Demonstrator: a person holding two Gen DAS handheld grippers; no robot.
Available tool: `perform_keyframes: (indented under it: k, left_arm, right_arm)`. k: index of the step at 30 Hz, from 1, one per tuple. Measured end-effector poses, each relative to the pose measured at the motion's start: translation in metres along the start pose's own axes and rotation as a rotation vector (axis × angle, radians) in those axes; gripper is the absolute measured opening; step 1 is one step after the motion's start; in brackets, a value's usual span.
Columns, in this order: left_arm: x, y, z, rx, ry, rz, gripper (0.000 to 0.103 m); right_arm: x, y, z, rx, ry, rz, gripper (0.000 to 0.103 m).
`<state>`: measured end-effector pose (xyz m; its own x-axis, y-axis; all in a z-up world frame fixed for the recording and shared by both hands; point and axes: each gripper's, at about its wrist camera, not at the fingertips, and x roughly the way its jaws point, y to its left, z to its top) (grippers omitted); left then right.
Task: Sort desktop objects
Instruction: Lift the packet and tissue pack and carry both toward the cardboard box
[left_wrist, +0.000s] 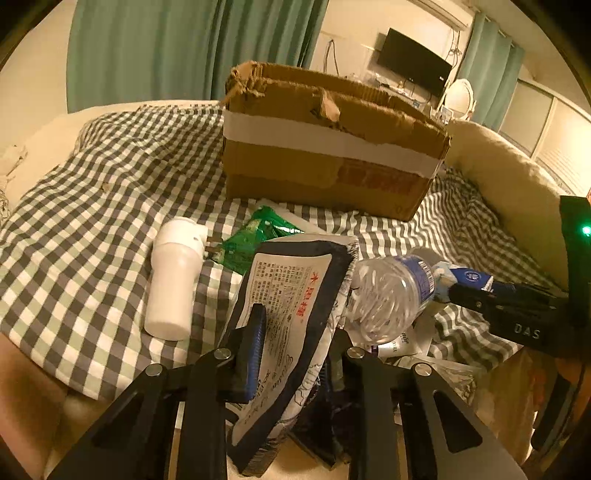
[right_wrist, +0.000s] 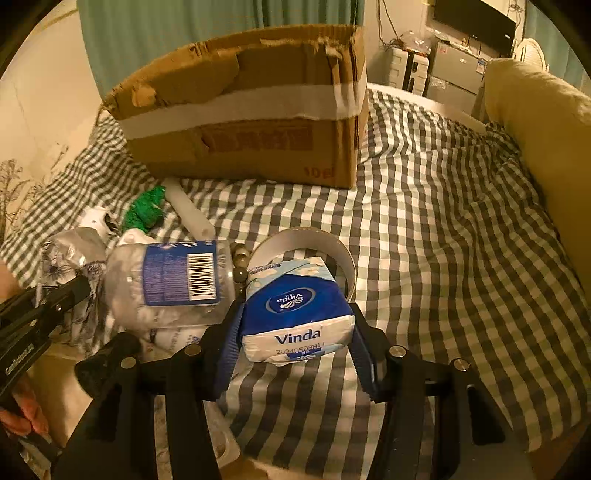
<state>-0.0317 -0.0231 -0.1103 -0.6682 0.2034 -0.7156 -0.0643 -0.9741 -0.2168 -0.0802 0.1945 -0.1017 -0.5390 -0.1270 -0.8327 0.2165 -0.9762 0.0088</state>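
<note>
- Left gripper (left_wrist: 295, 354) has its fingers clamped on a printed flat pouch (left_wrist: 291, 295), raised off the checked cloth.
- Right gripper (right_wrist: 295, 347) squeezes the Vinda tissue pack (right_wrist: 297, 314) beside the plastic bottle (right_wrist: 173, 277).
- Likely next: carry both into the cardboard box (right_wrist: 243, 110) behind.

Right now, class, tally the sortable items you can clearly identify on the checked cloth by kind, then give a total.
Bottles: 2, white bottle, clear water bottle
Packets: 3, printed pouch, tissue pack, green wrapper
Tape rolls: 1
Boxes: 1, cardboard box
Total: 7
</note>
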Motion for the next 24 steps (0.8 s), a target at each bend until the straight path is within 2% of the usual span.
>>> perform_keyframes:
  k: [3,7,9,13,15,20,21,23,24]
  left_arm:
    - [-0.007,0.000,0.002,0.003,-0.019,-0.005,0.022]
    - [-0.016,0.001,0.005,-0.006,-0.044,-0.011,0.021]
    - [-0.021,0.001,0.008,-0.012,-0.053,-0.017,0.017]
    - [-0.027,0.000,0.011,-0.011,-0.072,-0.017,0.016]
    - [-0.024,-0.002,0.010,0.001,-0.061,-0.009,0.011]
    - [-0.007,-0.001,0.003,0.008,0.027,0.020,0.011]
    - [-0.002,0.001,0.001,0.004,0.049,0.032,0.013]
    - [0.006,0.004,-0.003,-0.001,0.074,0.067,0.031]
    - [0.009,0.005,-0.004,-0.006,0.087,0.083,0.055]
  right_arm:
    - [-0.010,0.002,-0.001,-0.001,-0.020,0.005,0.053]
    - [-0.022,0.002,-0.002,0.003,-0.047,0.018,0.053]
    - [-0.027,0.003,-0.001,0.001,-0.059,0.022,0.053]
    - [-0.039,0.006,0.000,-0.003,-0.085,0.049,0.053]
    - [-0.041,0.007,0.000,-0.008,-0.091,0.053,0.053]
    - [-0.040,0.007,0.000,-0.010,-0.088,0.063,0.053]
    - [-0.039,0.007,0.000,-0.009,-0.087,0.063,0.053]
    - [-0.038,0.007,-0.001,-0.008,-0.084,0.064,0.053]
    - [-0.038,0.007,-0.002,-0.009,-0.083,0.065,0.054]
